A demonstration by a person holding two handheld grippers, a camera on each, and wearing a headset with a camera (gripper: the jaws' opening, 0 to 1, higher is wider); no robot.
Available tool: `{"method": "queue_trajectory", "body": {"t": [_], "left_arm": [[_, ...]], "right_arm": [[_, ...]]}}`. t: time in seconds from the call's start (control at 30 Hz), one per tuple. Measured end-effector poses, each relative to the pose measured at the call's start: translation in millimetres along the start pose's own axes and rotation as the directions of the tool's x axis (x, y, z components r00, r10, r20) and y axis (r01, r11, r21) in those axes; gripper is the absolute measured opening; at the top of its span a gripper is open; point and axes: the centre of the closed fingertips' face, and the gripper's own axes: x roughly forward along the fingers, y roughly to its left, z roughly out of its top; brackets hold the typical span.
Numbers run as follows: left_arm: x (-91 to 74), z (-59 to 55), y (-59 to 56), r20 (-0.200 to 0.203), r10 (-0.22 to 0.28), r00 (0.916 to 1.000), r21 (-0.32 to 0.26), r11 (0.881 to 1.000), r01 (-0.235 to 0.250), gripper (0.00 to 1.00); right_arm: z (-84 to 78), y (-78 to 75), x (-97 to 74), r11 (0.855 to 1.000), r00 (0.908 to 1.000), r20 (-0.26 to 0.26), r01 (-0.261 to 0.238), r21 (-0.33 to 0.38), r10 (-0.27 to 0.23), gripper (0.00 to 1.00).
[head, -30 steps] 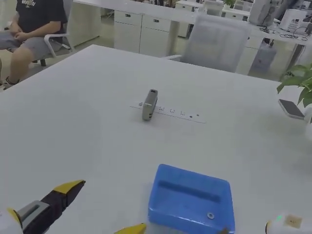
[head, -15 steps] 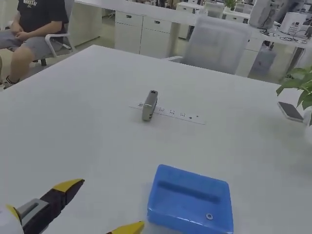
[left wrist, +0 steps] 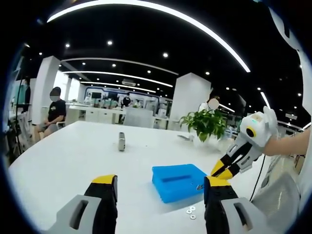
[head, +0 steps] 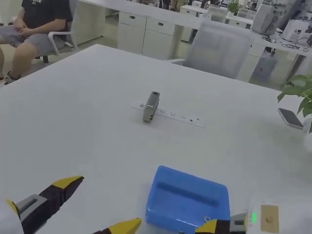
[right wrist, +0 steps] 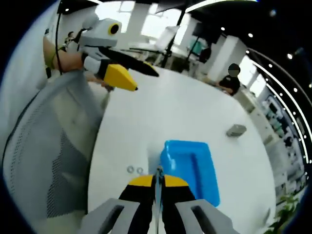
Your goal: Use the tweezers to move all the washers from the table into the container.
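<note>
A blue container (head: 187, 197) sits near the table's front edge, with a small washer (head: 207, 219) inside by its near wall. Two washers (right wrist: 135, 170) lie on the white table just beside the container; they also show as washers (left wrist: 191, 212) below the container (left wrist: 178, 181) in the left gripper view. My right gripper (right wrist: 158, 181) is shut on thin tweezers (right wrist: 158, 190), whose tip points at the near end of the container (right wrist: 187, 168). That right gripper (head: 214, 225) hovers at the container's near right corner. My left gripper (head: 96, 204) is held wide open to the container's left, holding nothing.
A grey adapter (head: 151, 105) stands on a power strip at mid table. A phone (head: 291, 118) and a plant (head: 300, 90) are at the right edge. A chair (head: 219, 46) stands behind the table, and a person (head: 34, 22) sits at the far left.
My right gripper has come up into the head view at the container's near right corner. The left gripper has hardly moved. The head camera has tilted slightly.
</note>
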Motion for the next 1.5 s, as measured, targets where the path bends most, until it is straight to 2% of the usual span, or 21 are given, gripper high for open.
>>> {"method": "queue_trajectory", "body": {"t": [0.1, 0.2, 0.3, 0.4, 0.43, 0.47, 0.53, 0.63, 0.73, 0.77, 0.93, 1.0, 1.1, 1.13, 1.23, 1.33, 1.37, 1.4, 1.43, 1.47, 1.5], "left_arm": [[-0.1, -0.2, -0.3, -0.002, -0.001, 1.0, 0.002, 1.0, 0.001, 0.72], [0.1, -0.9, -0.5, -0.006, -0.003, 1.0, 0.004, 1.0, 0.003, 0.72], [0.2, -1.9, -1.3, -0.012, -0.005, 0.9999, 0.006, 1.0, 0.005, 0.71], [0.5, -3.2, -2.3, -0.019, -0.01, 0.9998, 0.008, 1.0, 0.01, 0.7], [0.6, -3.6, -2.4, -0.021, -0.011, 0.9997, 0.009, 1.0, 0.012, 0.7], [0.7, -4.0, -2.5, -0.023, -0.012, 0.9997, 0.009, 1.0, 0.013, 0.7], [0.7, -6.0, -1.5, -0.027, -0.015, 0.9995, 0.009, 1.0, 0.015, 0.69], [0.4, -8.5, 2.1, -0.028, -0.016, 0.9995, 0.008, 1.0, 0.016, 0.68], [-1.4, -14.8, 12.9, -0.03, -0.014, 0.9994, 0.006, 1.0, 0.015, 0.67], [-1.1, -14.3, 11.3, -0.031, -0.013, 0.9994, 0.007, 1.0, 0.014, 0.67], [-0.4, -14.4, 9.3, -0.038, -0.008, 0.9993, 0.009, 1.0, 0.008, 0.67], [-0.1, -14.8, 7.9, -0.042, -0.011, 0.9991, 0.009, 1.0, 0.011, 0.66], [0.6, -14.9, 4.5, -0.048, -0.017, 0.9987, 0.014, 1.0, 0.017, 0.65], [0.7, -14.8, 4.1, -0.049, -0.017, 0.9987, 0.016, 1.0, 0.018, 0.65], [0.8, -13.9, 2.8, -0.045, -0.02, 0.9988, 0.014, 1.0, 0.021, 0.65], [1.1, -13.9, 0.8, -0.047, -0.027, 0.9985, 0.011, 1.0, 0.028, 0.65], [1.3, -14.1, 0.3, -0.048, -0.029, 0.9984, 0.012, 0.999, 0.029, 0.65], [1.5, -14.6, -0.2, -0.051, -0.029, 0.9983, 0.016, 0.999, 0.03, 0.65], [1.6, -14.2, -1.0, -0.051, -0.03, 0.9983, 0.018, 0.999, 0.031, 0.65], [1.6, -14.0, -1.7, -0.051, -0.032, 0.9982, 0.018, 0.999, 0.033, 0.65], [1.6, -13.5, -2.4, -0.051, -0.031, 0.9982, 0.018, 0.999, 0.032, 0.64]], "right_arm": [[0.7, -13.5, -1.4, 1.0, 0.9998, -0.017, 0.013, -0.015, -0.014, 0.01], [-14.2, -32.6, -0.5, 0.995, 0.991, -0.117, 0.056, -0.085, -0.066, 0.01], [-33.9, -40.7, 9.7, 1.0, 0.9831, -0.182, 0.027, 0.013, -0.025, 0.02], [-49.2, -46.7, 18.2, 0.996, 0.9737, -0.227, 0.003, 0.089, 0.017, 0.02], [-54.3, -45.7, 21.5, 0.989, 0.9688, -0.241, -0.022, 0.143, 0.056, 0.02], [-55.2, -49.0, 24.4, 0.987, 0.9704, -0.235, -0.019, 0.157, 0.056, 0.02], [-61.5, -49.0, 29.0, 0.976, 0.9611, -0.254, -0.054, 0.212, 0.108, 0.02], [-65.0, -52.6, 34.2, 0.974, 0.9517, -0.275, -0.078, 0.212, 0.136, 0.02], [-66.2, -56.3, 39.1, 0.981, 0.9418, -0.306, -0.088, 0.172, 0.139, 0.01], [-65.8, -56.6, 39.8, 0.981, 0.9405, -0.31, -0.09, 0.169, 0.14, 0.01], [-54.5, -55.5, 33.4, 0.984, 0.9486, -0.288, -0.091, 0.151, 0.132, 0.01], [-47.4, -53.4, 26.7, 0.986, 0.9563, -0.266, -0.085, 0.146, 0.122, 0.01], [-24.3, -34.9, 14.8, 0.98, 0.9741, -0.174, -0.117, 0.158, 0.145, 0.01], [-18.4, -26.8, 12.3, 0.978, 0.9749, -0.152, -0.139, 0.158, 0.163, 0.01], [-15.7, -0.5, 9.2, 0.971, 0.962, -0.167, -0.192, 0.144, 0.215, 0.01], [-33.7, 24.9, 12.0, 0.965, 0.9221, -0.285, -0.247, 0.086, 0.262, 0.01], [-35.9, 27.6, 12.4, 0.964, 0.9169, -0.297, -0.254, 0.084, 0.267, 0.01], [-43.7, 37.3, 14.5, 0.955, 0.8971, -0.328, -0.279, 0.099, 0.296, 0.01], [-48.7, 42.5, 15.6, 0.951, 0.8855, -0.348, -0.29, 0.105, 0.308, 0.01], [-57.9, 49.4, 16.7, 0.943, 0.8612, -0.386, -0.312, 0.112, 0.331, 0.01], [-61.4, 52.9, 17.2, 0.94, 0.85, -0.404, -0.323, 0.107, 0.338, 0.01]]}}
